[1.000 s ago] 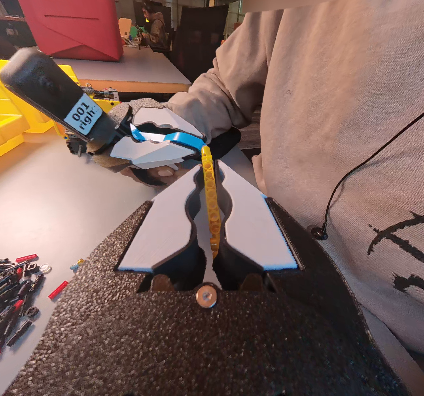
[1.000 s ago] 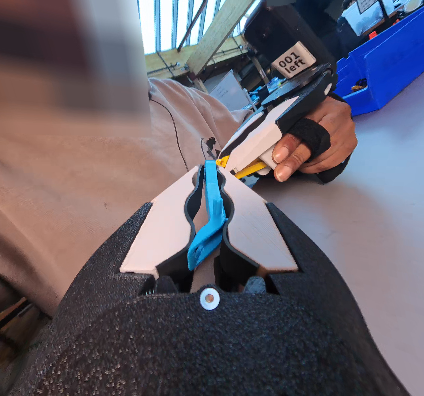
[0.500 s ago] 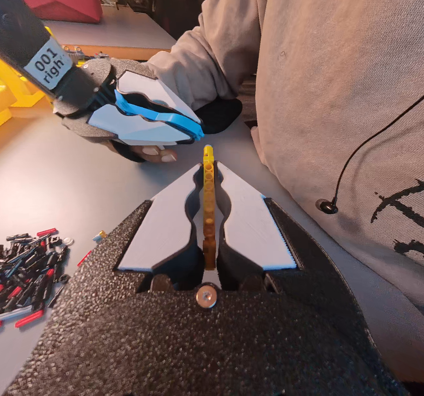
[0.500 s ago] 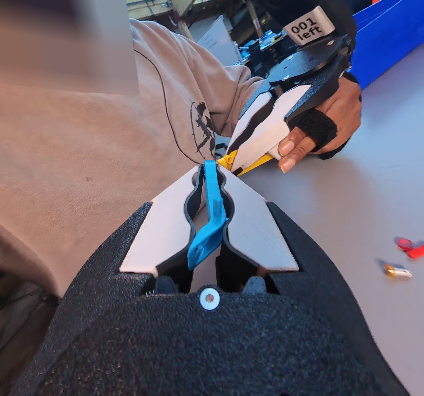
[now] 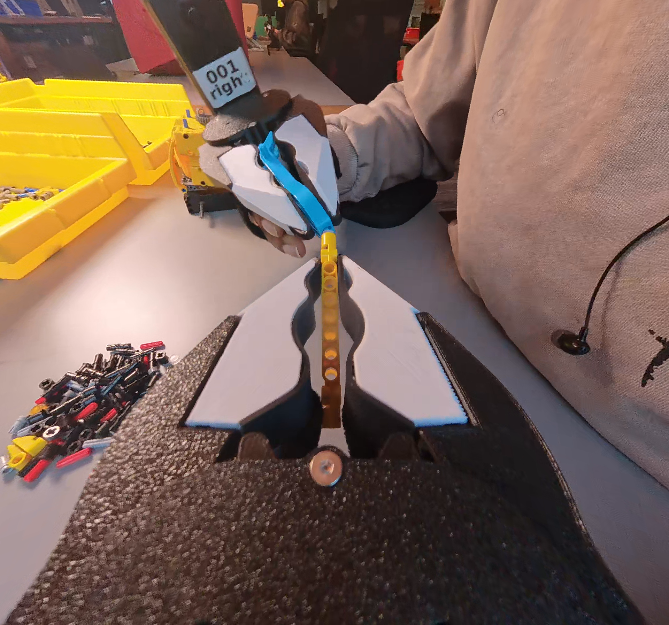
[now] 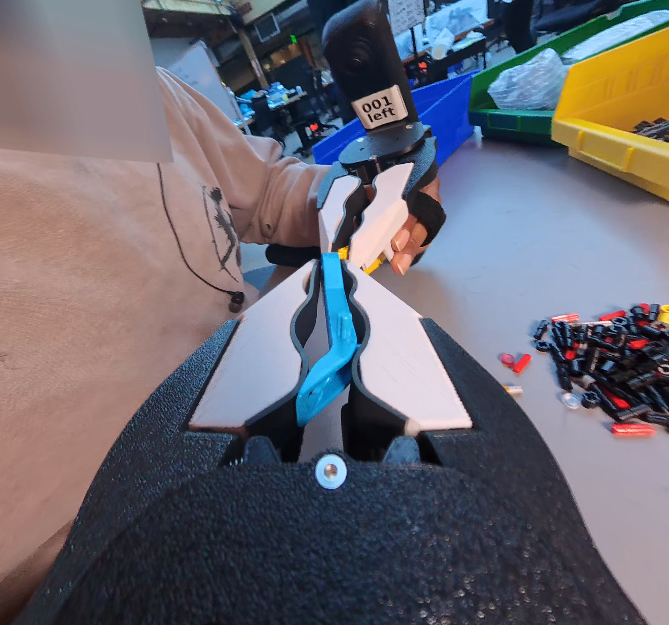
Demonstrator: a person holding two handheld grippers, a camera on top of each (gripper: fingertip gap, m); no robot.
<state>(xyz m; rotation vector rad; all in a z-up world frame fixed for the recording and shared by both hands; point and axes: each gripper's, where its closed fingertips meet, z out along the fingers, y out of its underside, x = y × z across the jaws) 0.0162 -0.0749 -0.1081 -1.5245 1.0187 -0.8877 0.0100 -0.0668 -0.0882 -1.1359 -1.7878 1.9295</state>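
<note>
Left gripper (image 5: 330, 258) points forward, level above the grey table (image 5: 126, 282), jaws clamped on a yellow holed beam (image 5: 330, 318) that runs lengthwise between the fingers, tip protruding. Right gripper (image 6: 331, 263) is angled toward it, jaws pinched on a bent blue piece (image 6: 335, 336). Blue tip and yellow tip meet or nearly meet; contact cannot be confirmed. Both are close to the person's beige sweatshirt (image 5: 561, 173). Loose pile of black and red pins (image 5: 79, 408) lies on the table beside the left gripper. Yellow bins (image 5: 72, 158) stand farther back.
</note>
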